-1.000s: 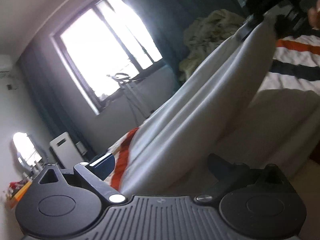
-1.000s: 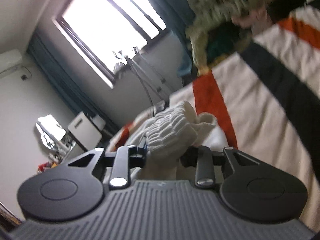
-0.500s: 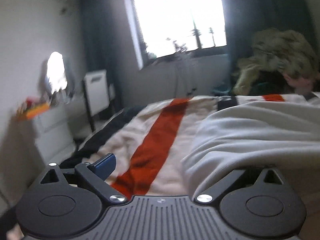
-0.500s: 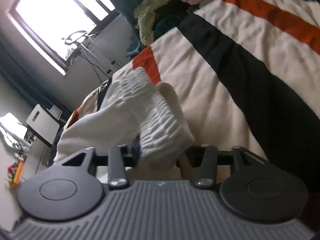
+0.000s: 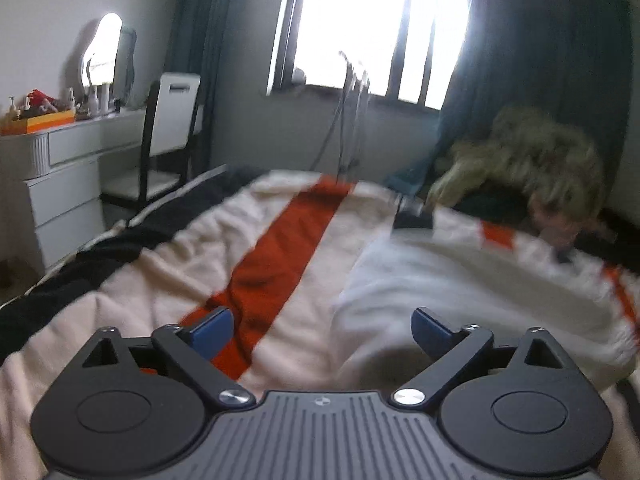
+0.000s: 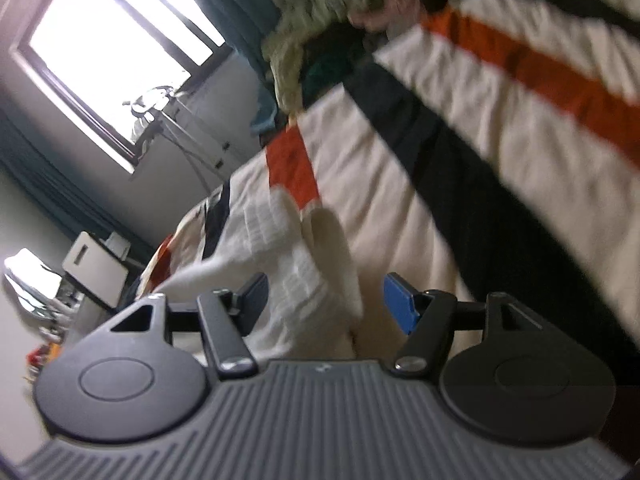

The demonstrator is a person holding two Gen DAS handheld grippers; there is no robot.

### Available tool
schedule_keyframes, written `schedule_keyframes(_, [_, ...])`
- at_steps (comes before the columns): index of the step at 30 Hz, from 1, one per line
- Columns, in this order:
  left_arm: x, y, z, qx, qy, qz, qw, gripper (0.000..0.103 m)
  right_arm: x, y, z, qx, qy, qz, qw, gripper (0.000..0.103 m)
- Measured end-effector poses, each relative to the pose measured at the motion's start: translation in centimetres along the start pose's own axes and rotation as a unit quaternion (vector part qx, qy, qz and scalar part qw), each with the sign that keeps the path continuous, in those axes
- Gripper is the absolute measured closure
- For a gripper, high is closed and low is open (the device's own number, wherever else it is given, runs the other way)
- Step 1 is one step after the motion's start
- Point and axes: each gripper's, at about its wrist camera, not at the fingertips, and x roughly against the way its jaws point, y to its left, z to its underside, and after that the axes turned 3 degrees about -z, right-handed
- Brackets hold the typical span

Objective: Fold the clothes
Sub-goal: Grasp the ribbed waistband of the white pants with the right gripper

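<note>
A white sweatshirt [image 5: 460, 292] lies flat on the striped bedspread [image 5: 168, 280], to the right in the left wrist view. My left gripper [image 5: 320, 332] hovers open just short of its near edge, holding nothing; its right fingertip [image 5: 434, 330] is over the fabric. In the right wrist view the sweatshirt's ribbed white cuff [image 6: 296, 264] stands bunched between the spread fingers of my right gripper [image 6: 326, 302], which is open. The left pad [image 6: 252, 296] sits close beside the cuff and the blue right pad [image 6: 400, 308] stands apart from it.
A heap of unfolded clothes [image 5: 520, 160] lies at the far right of the bed under the dark curtain. A white dresser [image 5: 60, 168] and a chair [image 5: 168, 128] stand left of the bed. Bright window [image 5: 372, 28] behind. Bare bedspread [image 6: 460, 160] stretches right of the cuff.
The sweatshirt went from held up to lying on the bed. My right gripper has opened off the ribbed cuff. My left gripper has pulled back, with both fingers now showing.
</note>
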Motion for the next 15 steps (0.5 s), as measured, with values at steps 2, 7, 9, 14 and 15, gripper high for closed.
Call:
schedule_keyframes(2, [-0.4,-0.2,-1.1,0.004,-0.004,0.017,0.9998,0.005,-0.7,0.9,-0.9,0.036,-0.012,-0.001,0.999,0.036])
schedule_keyframes(7, [-6.7,-2.9,-4.2,-0.016,0.046,0.051,0.9975,0.007,-4.8,4.2,-3.1,0.098,0.013,-0.046,0.994,0.043])
schedule_keyframes(9, [-9.2,-4.0,-5.4,-0.024,0.065,0.065,0.9955,0.01,-6.7,5.9,-3.1,0.137,0.035,-0.057,0.988,0.051])
schedule_keyframes(14, [-18.0,-6.1,-4.6,-0.038,0.137,0.052,0.9885,0.01,-11.8,8.9,-1.5,0.22,0.082,-0.058,0.97,0.059])
schedule_keyframes(15, [-19.7,-6.5,-4.2,-0.039,0.153,0.044,0.9866,0.01,-12.6,9.2,-1.2,0.232,0.086,-0.053,0.967,0.059])
